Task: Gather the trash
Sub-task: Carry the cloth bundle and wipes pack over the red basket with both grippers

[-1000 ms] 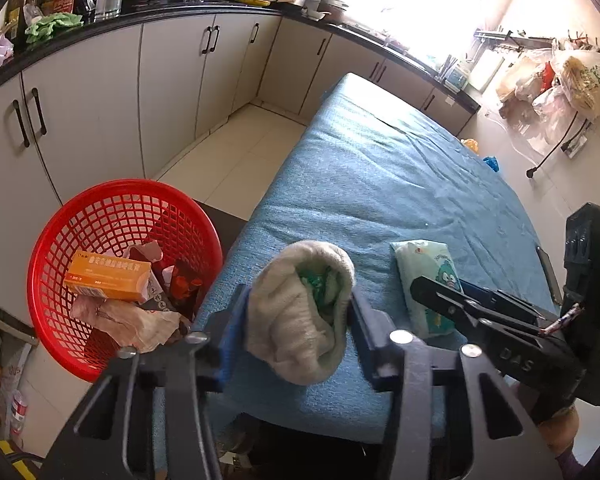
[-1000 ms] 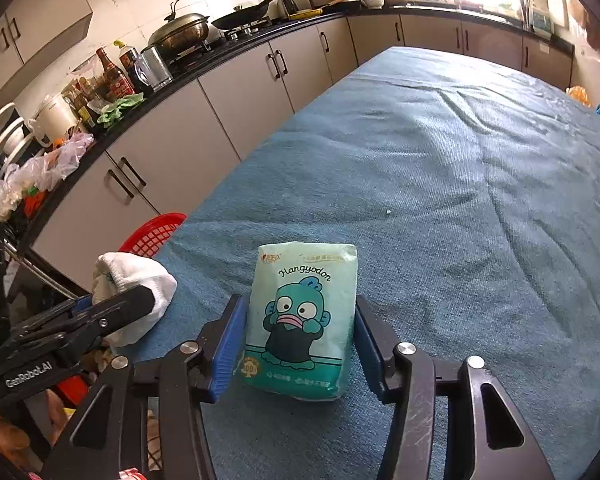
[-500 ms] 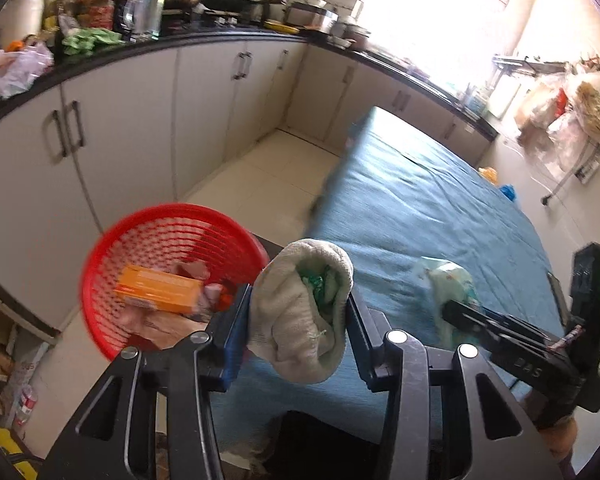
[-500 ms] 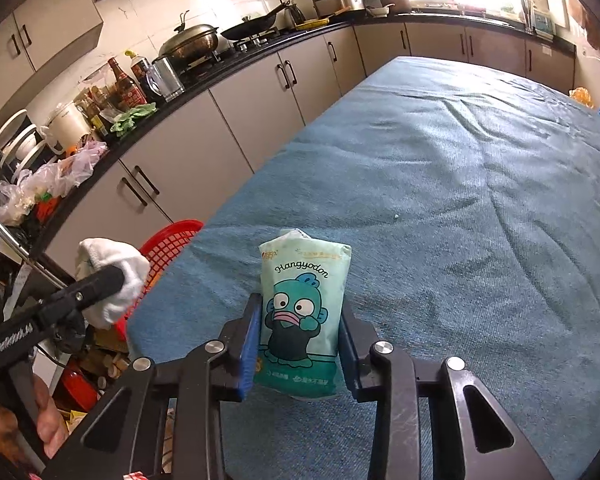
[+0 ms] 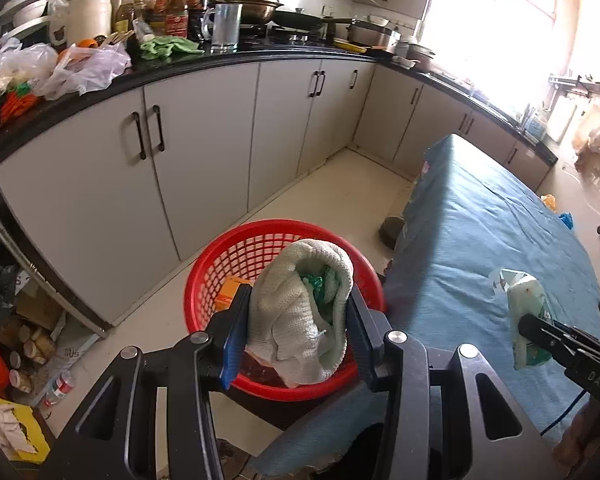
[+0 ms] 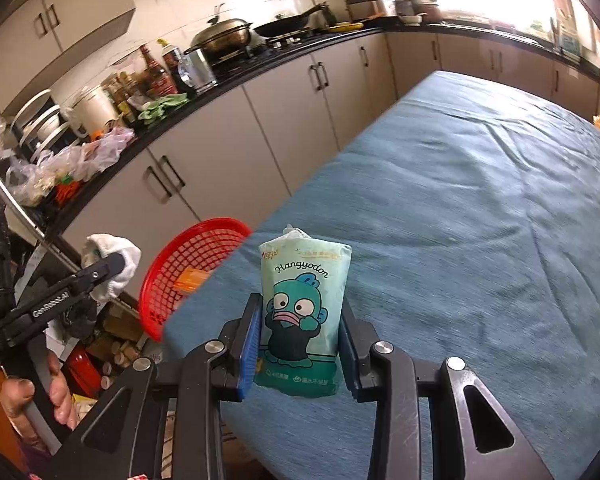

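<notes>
Left claw (image 5: 298, 322) is clamped on a crumpled off-white knitted cloth wad with a scrap of green wrapper tucked inside (image 5: 300, 316); both blue pads press its sides. In the left wrist view the wad hangs in front of the round red plastic mesh basket (image 5: 220, 256), which sits low beside the blue-cloth-covered bench (image 5: 480, 240), off its near left corner. An orange carton (image 5: 230, 294) already lies inside the basket. Wad appears over the basket's opening, toward its near rim; depth cannot be fixed from one view.

Right claw (image 6: 298, 340) grips a pale green soft tissue pack printed with a teal cartoon fish (image 6: 302, 312). Its jaws have just been closing, pack between them, and the pads now pinch its lower half. Pack stands upright, long axis vertical, bottom edge looking just clear of the bench cloth.

Deciding relation: basket lies to the left of and below the right claw, past the bench edge. Left claw is much the nearer to it. Judgement: left load is ready to drop first; right load needs a carry leftward over the edge before release.
</notes>
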